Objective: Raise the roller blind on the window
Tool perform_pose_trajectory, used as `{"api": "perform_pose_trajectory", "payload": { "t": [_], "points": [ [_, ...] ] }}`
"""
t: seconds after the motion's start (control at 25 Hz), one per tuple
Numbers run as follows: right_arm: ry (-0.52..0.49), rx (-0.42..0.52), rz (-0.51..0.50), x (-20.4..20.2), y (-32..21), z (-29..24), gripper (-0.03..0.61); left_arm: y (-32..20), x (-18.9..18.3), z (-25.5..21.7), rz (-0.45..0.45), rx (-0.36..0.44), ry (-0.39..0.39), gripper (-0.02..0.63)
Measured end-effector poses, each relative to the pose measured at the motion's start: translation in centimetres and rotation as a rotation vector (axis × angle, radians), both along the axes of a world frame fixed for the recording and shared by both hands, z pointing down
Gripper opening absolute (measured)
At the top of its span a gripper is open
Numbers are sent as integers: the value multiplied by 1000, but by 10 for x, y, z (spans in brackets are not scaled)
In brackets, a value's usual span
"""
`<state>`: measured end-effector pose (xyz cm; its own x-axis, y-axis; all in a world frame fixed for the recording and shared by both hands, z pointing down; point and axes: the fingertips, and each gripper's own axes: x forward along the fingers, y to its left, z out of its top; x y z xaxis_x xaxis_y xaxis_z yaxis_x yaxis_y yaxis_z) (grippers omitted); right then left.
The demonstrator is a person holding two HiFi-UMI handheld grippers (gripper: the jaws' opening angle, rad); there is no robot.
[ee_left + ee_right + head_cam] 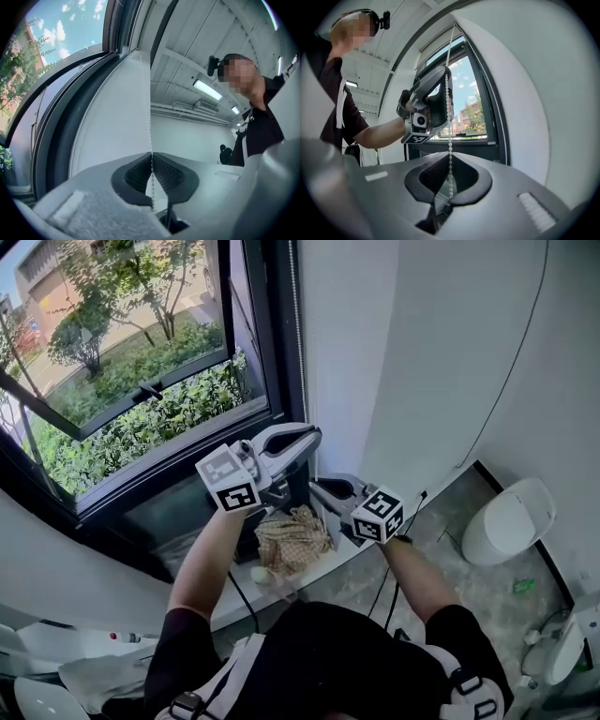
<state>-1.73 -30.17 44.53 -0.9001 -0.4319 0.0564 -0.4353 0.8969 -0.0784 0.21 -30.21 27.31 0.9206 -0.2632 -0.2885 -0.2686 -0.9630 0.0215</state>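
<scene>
Right gripper view: bead chain [450, 138] runs vertically, pinched by right tool [449, 164]

Head view looks steeply down; both gripper views share the chain [450, 140].

1. The right gripper [450, 155] has its jaws pressed together on a white bead chain [450, 122], which hangs straight down through them.
2. Higher up the bead chain is the left gripper [446, 77], carried on a bare forearm [375, 133], with its jaws against the beads.
3. Behind the bead chain is a dark-framed window [474, 115], and to its right a white wall [543, 93].
</scene>
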Motion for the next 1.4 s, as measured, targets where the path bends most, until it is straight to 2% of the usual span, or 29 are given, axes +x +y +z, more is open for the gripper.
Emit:
{"api": "perform_pose_trajectory", "payload": {
  "t": [0.16,0.24,0.32,0.44,0.56,0.68,0.72,0.84,0.92,1.0,1.12,1.24,1.32,1.4],
  "points": [
    [129,-70,-30,-7,12,54,17,-4,3,54,-15,-95,-39,9],
    [200,-97,-41,-8,16,79,18,-6,-2,80,-28,-133,-22,9],
    [217,-98,-39,-4,17,84,21,-5,-8,90,-39,-145,9,8],
    [163,-57,-39,5,15,55,47,-2,-8,90,-40,-133,0,8],
    [43,-1,-29,12,8,3,77,-3,-7,88,-39,-134,-9,8],
    [-31,78,4,18,1,-46,100,-7,-9,87,-39,-146,17,8],
    [-9,99,12,16,1,-54,97,-7,-11,88,-39,-157,32,9],
    [152,156,14,6,6,-55,63,-6,-21,89,-67,-158,47,6],
    [183,152,10,5,7,-59,58,-6,-29,87,-83,-159,58,6],
    [158,151,15,10,6,-69,58,-8,-38,87,-94,-175,77,6],
    [96,213,25,13,8,-100,58,-6,-46,87,-104,-178,69,8],
    [-29,246,22,6,8,-145,71,-4,-48,87,-102,-173,61,8],
    [-113,230,15,0,3,-171,118,-1,-48,88,-97,-178,67,8],
    [-191,206,13,-6,-4,-193,120,3,-45,91,-92,-182,59,6]
  ]
}}
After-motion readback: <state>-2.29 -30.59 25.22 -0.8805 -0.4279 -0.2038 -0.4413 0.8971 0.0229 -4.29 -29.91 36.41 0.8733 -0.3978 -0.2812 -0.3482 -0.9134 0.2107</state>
